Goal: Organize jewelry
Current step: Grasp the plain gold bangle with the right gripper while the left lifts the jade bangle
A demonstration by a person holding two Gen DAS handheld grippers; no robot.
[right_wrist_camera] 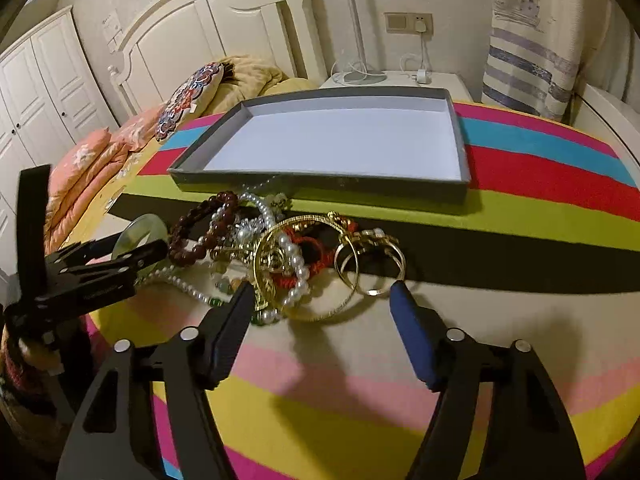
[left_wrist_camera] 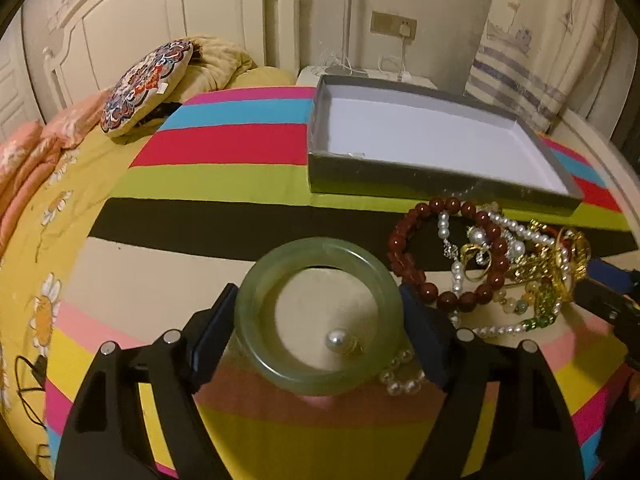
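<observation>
A pale green jade bangle lies on the striped cloth, and my left gripper is shut on it, one pad against each side. Inside its ring sits a pearl earring. Right of it is the jewelry heap: a dark red bead bracelet, pearl strands and gold pieces. In the right wrist view my right gripper stands open over the heap's near edge. Gold bangles and a pearl bracelet lie between its fingers. The grey open box lies just behind, with nothing visible inside.
The striped cloth covers a bed. A round patterned cushion and folded bedding lie at the far left by the headboard. A white nightstand with a lamp and charger stands behind the box. A black cable lies at the left edge.
</observation>
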